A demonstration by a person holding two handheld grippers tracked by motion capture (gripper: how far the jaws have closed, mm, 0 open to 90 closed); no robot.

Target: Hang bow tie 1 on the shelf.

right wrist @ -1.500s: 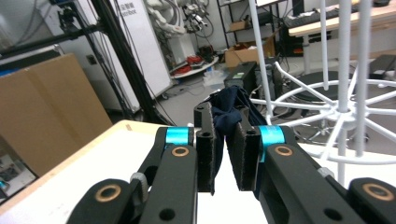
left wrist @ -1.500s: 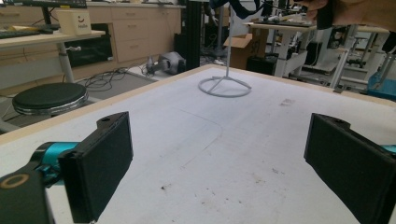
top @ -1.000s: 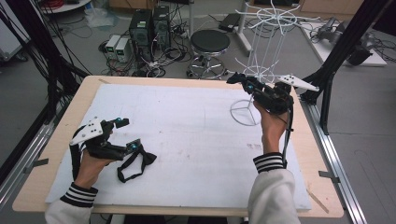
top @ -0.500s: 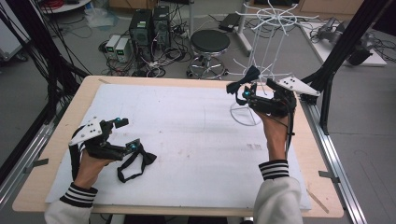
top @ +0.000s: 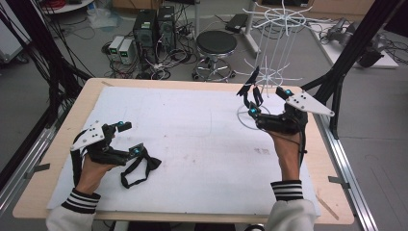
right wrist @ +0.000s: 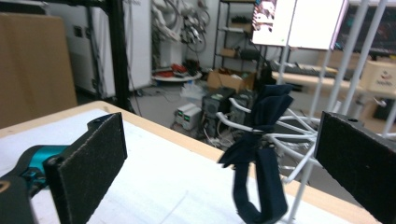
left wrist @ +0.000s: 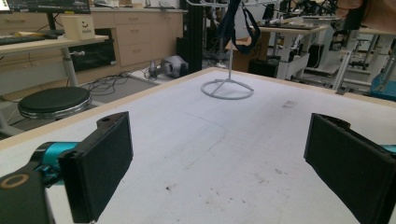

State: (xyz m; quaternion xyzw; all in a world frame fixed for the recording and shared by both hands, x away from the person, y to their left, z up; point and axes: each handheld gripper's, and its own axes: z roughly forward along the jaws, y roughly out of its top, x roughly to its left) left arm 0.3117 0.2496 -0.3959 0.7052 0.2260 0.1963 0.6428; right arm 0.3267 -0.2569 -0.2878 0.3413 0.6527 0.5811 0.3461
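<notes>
On the white wire rack at the table's far right hung a dark navy strap, knotted, seemingly with its loop dangling below. My right gripper had just been opening, jaws wide and empty beside it.

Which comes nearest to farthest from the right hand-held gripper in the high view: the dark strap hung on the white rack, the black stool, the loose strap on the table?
From the right hand-held gripper:
1. Dark strap on the white rack, just left of its open jaws.
2. Black stool, on the floor beyond the table's far edge.
3. Loose strap, across the table by the left hand.
</notes>
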